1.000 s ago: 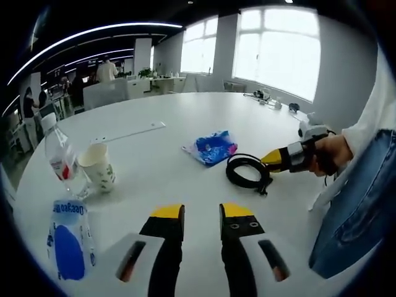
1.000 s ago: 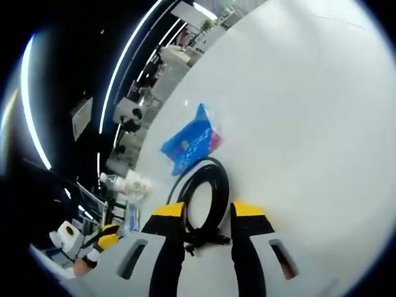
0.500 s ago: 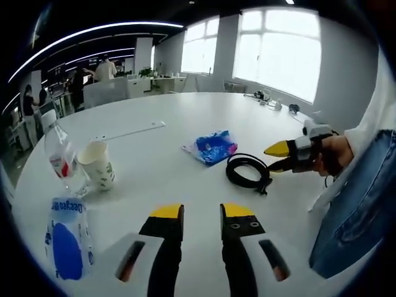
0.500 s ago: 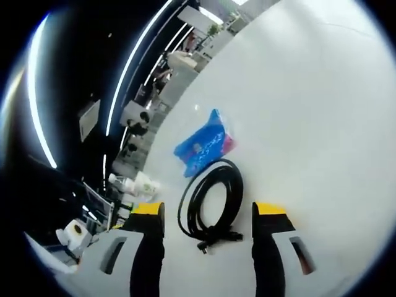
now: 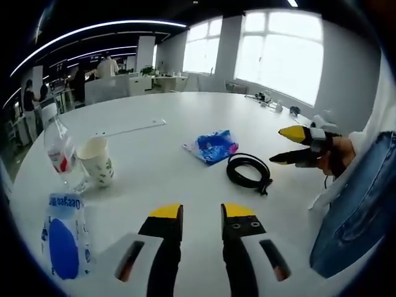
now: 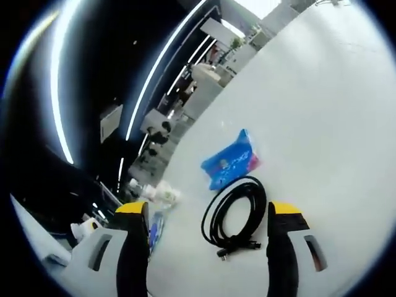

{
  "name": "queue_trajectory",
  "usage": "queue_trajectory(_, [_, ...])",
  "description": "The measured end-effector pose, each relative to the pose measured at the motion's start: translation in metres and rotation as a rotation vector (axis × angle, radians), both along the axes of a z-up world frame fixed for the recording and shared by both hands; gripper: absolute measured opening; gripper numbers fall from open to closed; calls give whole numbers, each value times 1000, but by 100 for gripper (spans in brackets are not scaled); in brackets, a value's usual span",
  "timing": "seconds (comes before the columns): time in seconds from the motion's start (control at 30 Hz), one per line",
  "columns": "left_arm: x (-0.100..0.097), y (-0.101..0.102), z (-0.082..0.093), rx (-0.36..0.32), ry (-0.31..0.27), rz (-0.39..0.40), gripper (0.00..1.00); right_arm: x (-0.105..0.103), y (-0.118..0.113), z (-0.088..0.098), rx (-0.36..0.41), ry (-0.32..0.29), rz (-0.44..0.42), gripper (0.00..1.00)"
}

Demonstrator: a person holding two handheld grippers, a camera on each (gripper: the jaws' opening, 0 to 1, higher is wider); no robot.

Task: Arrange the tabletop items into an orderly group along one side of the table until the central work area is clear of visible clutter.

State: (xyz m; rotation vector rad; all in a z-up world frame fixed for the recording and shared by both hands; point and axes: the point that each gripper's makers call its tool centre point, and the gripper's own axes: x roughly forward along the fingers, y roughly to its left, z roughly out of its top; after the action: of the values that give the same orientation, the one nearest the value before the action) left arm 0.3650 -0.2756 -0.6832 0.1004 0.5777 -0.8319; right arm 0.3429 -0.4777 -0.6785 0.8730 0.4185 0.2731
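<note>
Right tongs (image 6: 207, 213) spread above the cable (image 6: 235, 216), left tongs (image 5: 201, 213) narrowly parted, empty; a partial pinch would probably uncoil it.

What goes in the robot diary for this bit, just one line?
right gripper: open, above table, apart from black cable coil | left gripper: open, empty | cable: flat beside blue packet

Spread right gripper (image 6: 210, 216) above coiled cable (image 6: 235, 218).

Bare table (image 5: 185, 120) ahead; black cable coil (image 5: 247, 171) and blue packet (image 5: 212, 146) mid-path.
</note>
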Motion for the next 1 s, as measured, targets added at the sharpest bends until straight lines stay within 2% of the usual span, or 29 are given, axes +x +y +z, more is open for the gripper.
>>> queue_trajectory(0.27, [2, 0, 1, -5, 1, 3, 23, 5, -5, 30, 12, -108, 5, 76])
queue_trajectory(0.37, [3, 2, 0, -7, 1, 8, 23, 7, -5, 43, 52, -155, -2, 72])
queue_trajectory(0.43, [4, 4, 0, -8, 1, 14, 23, 7, -4, 54, 84, -191, 0, 65])
queue_trajectory(0.5, [6, 7, 0, -13, 1, 26, 23, 8, -4, 62, 76, -220, 4, 62])
queue_trajectory(0.7, [10, 17, 1, -21, 1, 65, 23, 12, 3, 80, 67, -280, 31, 65])
queue_trajectory(0.87, [13, 27, 2, -25, -3, 101, 24, 17, 6, 89, 60, -305, 37, 67])
queue_trajectory(1.0, [17, 43, 3, -25, -11, 153, 25, 20, 7, 98, 59, -332, 37, 67])
